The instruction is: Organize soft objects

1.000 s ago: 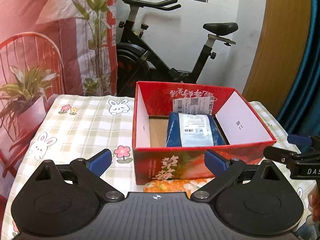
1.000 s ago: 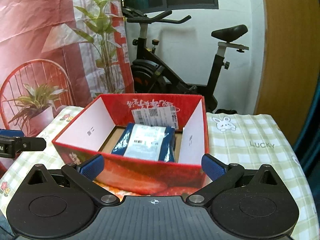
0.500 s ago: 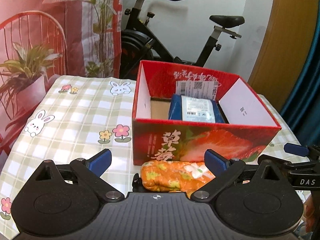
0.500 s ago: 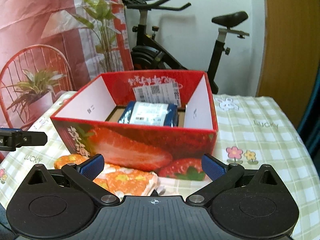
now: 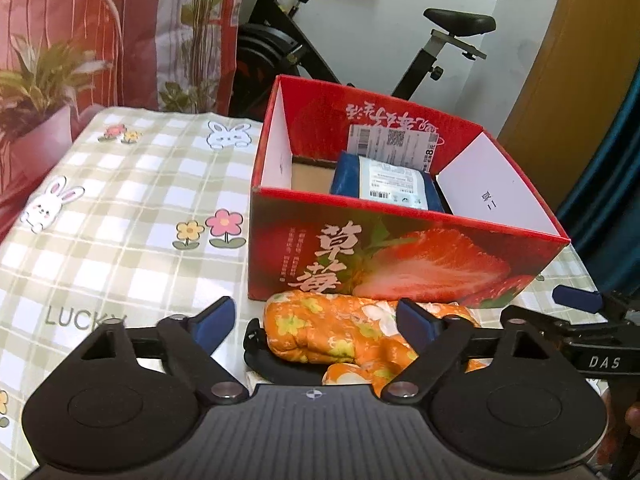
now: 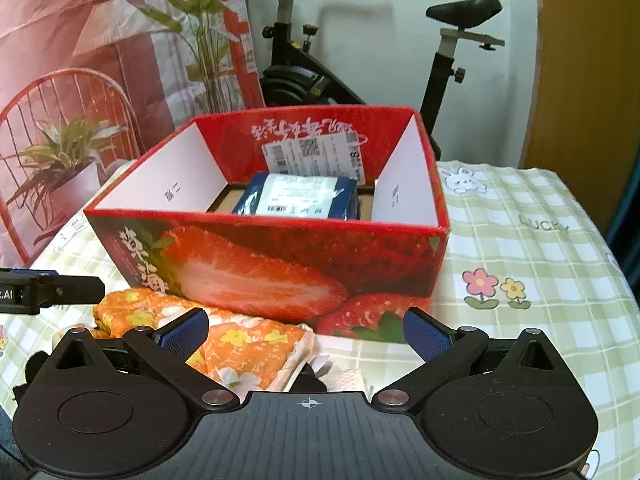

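An orange flowered soft cloth (image 5: 336, 330) lies on the table against the front wall of a red strawberry box (image 5: 400, 256). A blue soft packet with a white label (image 5: 386, 180) lies inside the box. My left gripper (image 5: 316, 320) is open, its fingers either side of the cloth's left part. My right gripper (image 6: 306, 330) is open over the cloth's right end (image 6: 248, 340), with the box (image 6: 280, 268) just ahead and the packet (image 6: 298, 200) inside. A black item (image 5: 280, 364) lies under the cloth.
The table has a green checked cloth (image 5: 120, 216) with rabbits and flowers. An exercise bike (image 5: 304, 52) stands behind the table. A red printed backdrop (image 6: 80, 60) hangs at the left. White crumpled paper (image 6: 344, 380) lies near the right gripper.
Both grippers have drawn back and lowered from over the box toward the table in front of it. The orange cloth has come into view between the fingers.
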